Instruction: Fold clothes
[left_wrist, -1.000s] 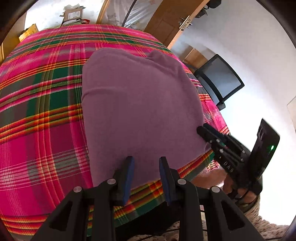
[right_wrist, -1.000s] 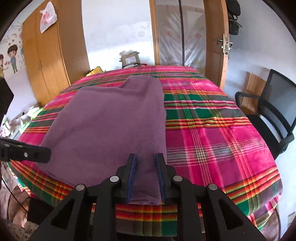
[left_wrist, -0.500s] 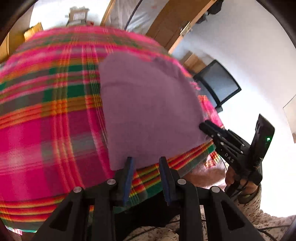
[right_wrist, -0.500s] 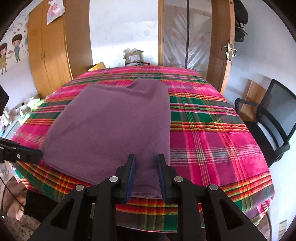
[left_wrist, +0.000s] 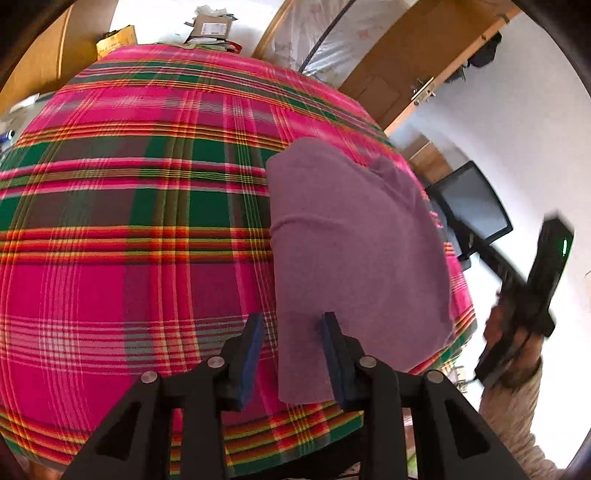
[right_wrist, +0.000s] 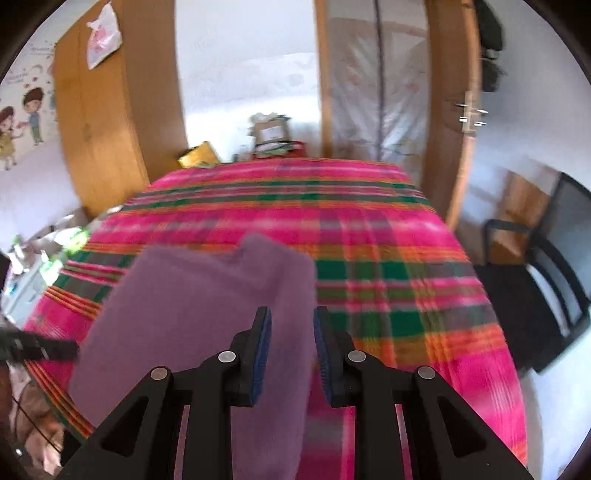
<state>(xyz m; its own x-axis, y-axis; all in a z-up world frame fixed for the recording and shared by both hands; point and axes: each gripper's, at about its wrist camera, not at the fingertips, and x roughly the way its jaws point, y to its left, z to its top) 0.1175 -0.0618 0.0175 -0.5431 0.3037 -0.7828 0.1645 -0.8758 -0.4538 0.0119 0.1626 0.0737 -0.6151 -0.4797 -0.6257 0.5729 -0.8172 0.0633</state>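
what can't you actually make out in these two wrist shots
- Left wrist view: the near corner of the purple garment lies between the left gripper pads, but contact cannot be judged; the jaws have just been opening.
- Left wrist view: the right gripper is motion-blurred, its fingertips unreadable.
- Right wrist view: the plaid tablecloth and garment are smeared by blur, so fold lines are lost.
- Right wrist view: the garment's near edge is hidden behind the gripper body.

Purple fleece garment (left_wrist: 354, 251), folded flat into a rough rectangle, lying on the plaid-covered table (left_wrist: 129, 240), near its front edge
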